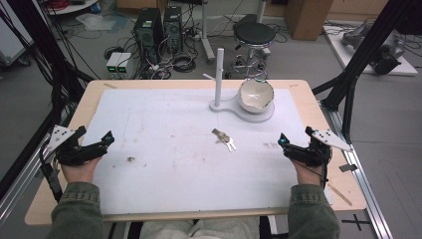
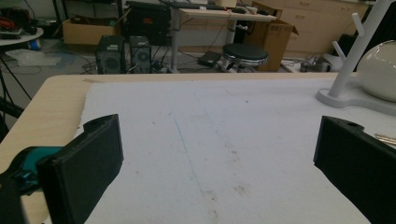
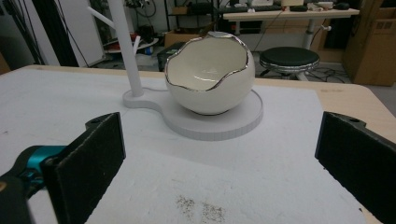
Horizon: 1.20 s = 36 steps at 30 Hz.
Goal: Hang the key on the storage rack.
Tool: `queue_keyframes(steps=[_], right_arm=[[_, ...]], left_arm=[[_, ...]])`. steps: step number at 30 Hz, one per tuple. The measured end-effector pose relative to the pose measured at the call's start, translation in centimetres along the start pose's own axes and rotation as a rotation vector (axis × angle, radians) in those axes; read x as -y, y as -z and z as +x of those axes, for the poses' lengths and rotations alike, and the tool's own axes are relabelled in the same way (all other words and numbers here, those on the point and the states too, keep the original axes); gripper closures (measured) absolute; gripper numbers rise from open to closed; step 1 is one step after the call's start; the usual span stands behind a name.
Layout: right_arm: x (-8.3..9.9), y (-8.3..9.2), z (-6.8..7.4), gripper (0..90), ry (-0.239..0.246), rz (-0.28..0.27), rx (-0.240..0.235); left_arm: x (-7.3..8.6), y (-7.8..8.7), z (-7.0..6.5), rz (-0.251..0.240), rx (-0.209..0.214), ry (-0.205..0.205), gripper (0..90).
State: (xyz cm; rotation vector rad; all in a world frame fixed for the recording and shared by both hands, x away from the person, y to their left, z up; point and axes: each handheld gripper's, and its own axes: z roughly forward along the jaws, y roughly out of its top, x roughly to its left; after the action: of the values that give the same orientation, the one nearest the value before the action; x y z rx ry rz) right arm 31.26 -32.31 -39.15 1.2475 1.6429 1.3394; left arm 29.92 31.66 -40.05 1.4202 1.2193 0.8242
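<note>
A bunch of keys (image 1: 223,139) lies on the white mat (image 1: 164,124) near the table's middle. Behind it stands a white holder (image 1: 242,108) with an upright post (image 1: 219,74) and an egg-shaped white bowl (image 1: 256,95) with a jagged silver rim; the right gripper view shows this bowl (image 3: 210,77) straight ahead. My left gripper (image 1: 102,142) rests at the mat's left edge, jaws wide apart with nothing between them. At the mat's right edge my right gripper (image 1: 284,144) is open and empty too. The left gripper view catches the post (image 2: 352,51) and the key tips (image 2: 385,138) at far right.
The wooden table (image 1: 59,149) has bare margins around the mat. Small dark stains (image 1: 130,159) mark the mat. Beyond the far edge are computer towers (image 1: 159,30), a black stool (image 1: 254,34), cables and a cardboard box (image 1: 308,17) on the floor.
</note>
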Motion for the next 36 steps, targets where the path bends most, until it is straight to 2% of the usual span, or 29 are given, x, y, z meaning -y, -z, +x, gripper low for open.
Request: queue_keyframes(steps=[5,14,24,28,33,36], right_arm=[[0.0,-0.2,0.1,0.6,-0.002,0.009,-0.005],[-0.2,-0.1,0.5,0.7,0.006,0.004,-0.028],[-0.6,-0.8,1.2,0.6,0.029,0.049,-0.057],[-0.7,-1.3,1.3,0.6,0.038,0.088,-0.074],[-0.9,-1.9,1.7,0.7,0.054,0.107,-0.076],[-1.0,-2.4,2.0,0.7,0.054,0.125,-0.093]], left_arm=[[0.1,0.1,0.3,-0.001,-0.006,0.01,1.8],[0.2,-0.2,0.2,0.028,-0.004,-0.003,1.9],[0.3,-0.4,0.4,0.039,-0.013,-0.01,1.9],[0.3,-0.4,0.4,0.035,-0.014,-0.013,1.9],[0.3,-0.5,0.3,0.039,-0.016,-0.016,1.9],[0.4,-0.5,0.2,0.041,-0.017,-0.021,1.9]])
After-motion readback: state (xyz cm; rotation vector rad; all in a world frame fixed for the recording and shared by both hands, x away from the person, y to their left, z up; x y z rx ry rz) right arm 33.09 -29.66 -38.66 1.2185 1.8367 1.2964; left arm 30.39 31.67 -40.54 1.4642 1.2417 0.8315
